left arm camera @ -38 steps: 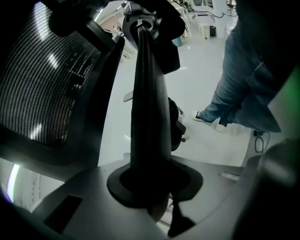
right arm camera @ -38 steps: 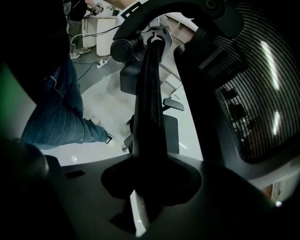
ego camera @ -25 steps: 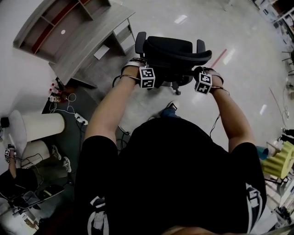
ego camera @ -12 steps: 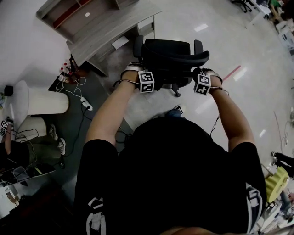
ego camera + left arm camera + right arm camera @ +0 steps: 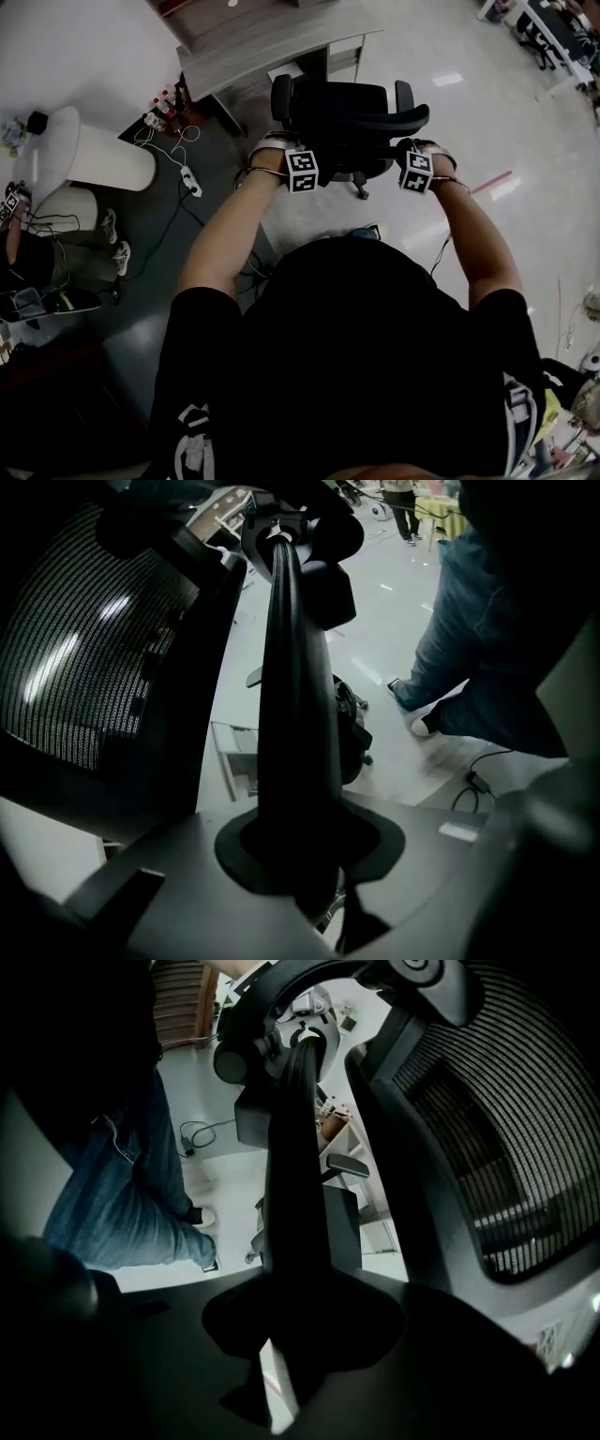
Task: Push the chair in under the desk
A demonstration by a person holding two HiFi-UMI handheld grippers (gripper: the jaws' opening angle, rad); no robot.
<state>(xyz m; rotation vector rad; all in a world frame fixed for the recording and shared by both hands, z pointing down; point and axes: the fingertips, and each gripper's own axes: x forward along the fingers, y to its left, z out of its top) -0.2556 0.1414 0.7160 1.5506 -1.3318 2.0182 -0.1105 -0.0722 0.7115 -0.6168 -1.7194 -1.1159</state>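
1. The chair [image 5: 347, 117] stands on the floor [image 5: 450, 141] just in front of the desk [image 5: 253, 47]. Its back is toward the person and its armrests point at the desk's front edge. From the head view, the seat does not appear to be under the top yet.
2. The left hand-held gripper [image 5: 305, 850] is pinching a black bar [image 5: 291, 667] of the chair's back frame. The bar runs straight up from between its jaws, with the mesh backrest [image 5: 84, 639] just to one side.
3. The right hand-held gripper [image 5: 291, 1335] is clamped the same way on the matching bar at the other side of the backrest. The chair is therefore gripped on both sides of its back, with both arms stretched out over it.
4. As a judgement, the grasp and most of the approach are done. What is left is the last straight push, so that the seat slides into the open space beneath the top and the backrest ends near the desk's edge. The chair looks roughly lined up with that opening.
5. As for containers, the space beneath the desk looks mostly free. A pale flat piece shows at its mouth, and I cannot tell what it is.
6. A shelf unit at the desk's far side is cut off by the frame, so its contents cannot be made out.
7. A few small bottles [image 5: 167, 97] stand on the floor beside the desk's left end, too small to tell whether they are full. A power strip [image 5: 187, 176] lies near them, well clear of the chair's path.
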